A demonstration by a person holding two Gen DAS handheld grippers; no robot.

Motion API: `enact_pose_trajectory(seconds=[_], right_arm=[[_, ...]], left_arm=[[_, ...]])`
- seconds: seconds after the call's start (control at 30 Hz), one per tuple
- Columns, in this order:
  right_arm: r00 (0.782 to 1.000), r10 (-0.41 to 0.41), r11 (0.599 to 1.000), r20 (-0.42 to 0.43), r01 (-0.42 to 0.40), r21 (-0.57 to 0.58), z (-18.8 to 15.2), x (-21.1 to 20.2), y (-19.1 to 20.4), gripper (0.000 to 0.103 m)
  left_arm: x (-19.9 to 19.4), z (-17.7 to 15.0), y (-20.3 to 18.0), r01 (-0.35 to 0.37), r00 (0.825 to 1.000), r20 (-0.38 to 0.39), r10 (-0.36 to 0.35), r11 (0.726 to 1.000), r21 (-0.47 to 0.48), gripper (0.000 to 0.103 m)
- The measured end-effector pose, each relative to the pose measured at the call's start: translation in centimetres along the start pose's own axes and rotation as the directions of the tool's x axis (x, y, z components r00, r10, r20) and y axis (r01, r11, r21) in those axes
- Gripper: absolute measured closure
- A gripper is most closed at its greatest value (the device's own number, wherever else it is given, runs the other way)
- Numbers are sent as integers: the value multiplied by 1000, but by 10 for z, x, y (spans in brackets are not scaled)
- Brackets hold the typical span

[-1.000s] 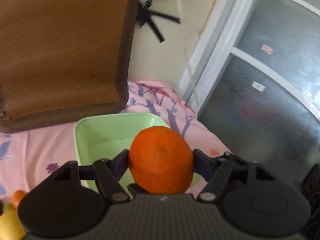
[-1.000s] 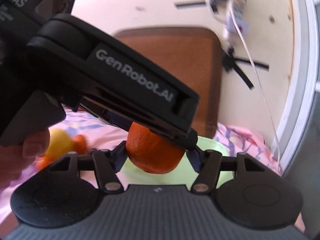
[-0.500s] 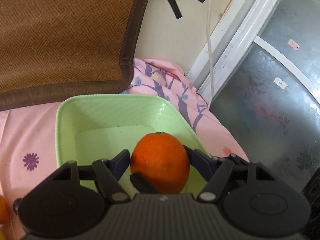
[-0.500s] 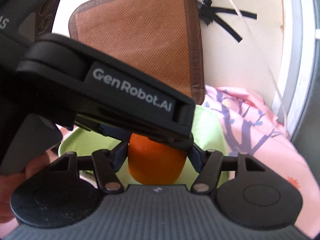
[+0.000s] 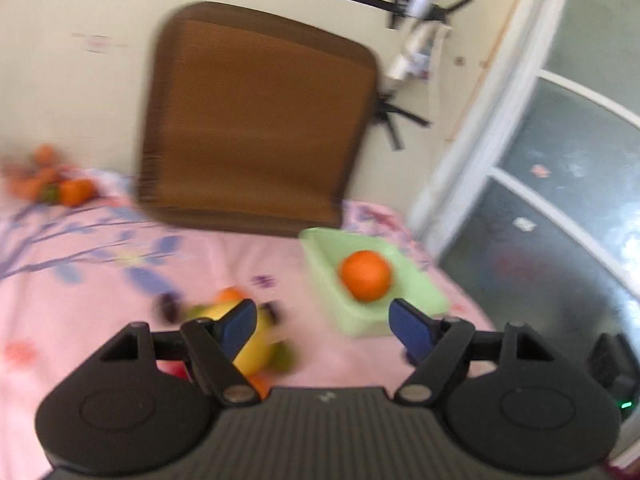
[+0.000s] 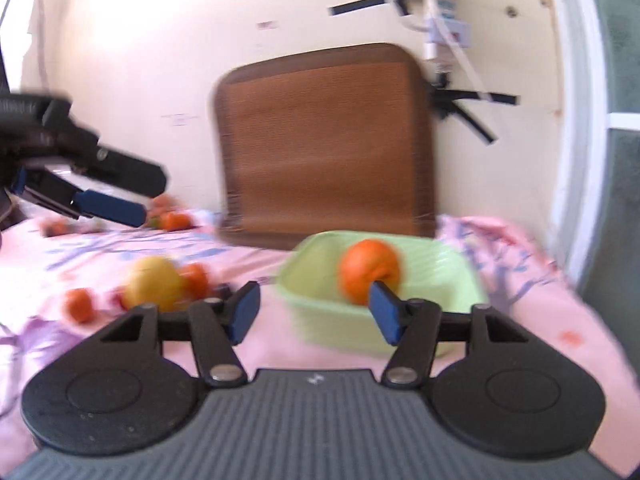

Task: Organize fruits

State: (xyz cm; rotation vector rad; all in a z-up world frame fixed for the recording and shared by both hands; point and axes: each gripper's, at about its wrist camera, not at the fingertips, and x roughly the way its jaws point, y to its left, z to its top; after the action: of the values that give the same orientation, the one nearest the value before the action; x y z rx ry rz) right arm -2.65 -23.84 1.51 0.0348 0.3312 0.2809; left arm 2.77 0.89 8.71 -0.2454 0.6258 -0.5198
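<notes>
Left hand-held gripper [image 5: 322, 326] released, jaws just been opening, nothing between the pads. Right hand-held gripper [image 6: 314, 312] also released, jaws just been closing partway, empty; its right pad overlaps the orange [image 6: 368, 271] in view only. Landmark: green tub [image 6: 452, 280] on the pink bedsheet [image 6: 520, 280]. Orange rests inside the tub. Left of the tub, a loose cluster: yellow fruit [image 6: 154, 283] with small orange fruits touching it. Behind the tub, brown cushion [image 6: 324, 140] leans on the wall. Both frames motion-blurred.
</notes>
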Motion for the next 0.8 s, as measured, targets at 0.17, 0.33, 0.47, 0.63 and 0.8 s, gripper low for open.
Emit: enact_pose_trajectory(seconds=[0.17, 0.33, 0.47, 0.63, 0.8], right_arm=[[996, 84, 996, -12, -84, 13, 5, 4, 38, 47], [991, 115, 993, -67, -113, 23, -1, -1, 70, 48], [989, 108, 994, -105, -106, 22, 0, 7, 78, 52], [989, 95, 995, -118, -95, 0, 6, 12, 87, 61], [987, 100, 995, -126, -102, -11, 6, 13, 99, 61]], left_arm=[[-30, -29, 24, -132, 991, -5, 132, 991, 0, 28], [-37, -51, 37, -172, 985, -22, 173, 985, 34, 28], [-40, -66, 40, -197, 980, -25, 199, 978, 60, 28], [-45, -75, 41, -197, 980, -20, 199, 977, 77, 28], [-46, -82, 42, -213, 976, -25, 217, 972, 96, 28]])
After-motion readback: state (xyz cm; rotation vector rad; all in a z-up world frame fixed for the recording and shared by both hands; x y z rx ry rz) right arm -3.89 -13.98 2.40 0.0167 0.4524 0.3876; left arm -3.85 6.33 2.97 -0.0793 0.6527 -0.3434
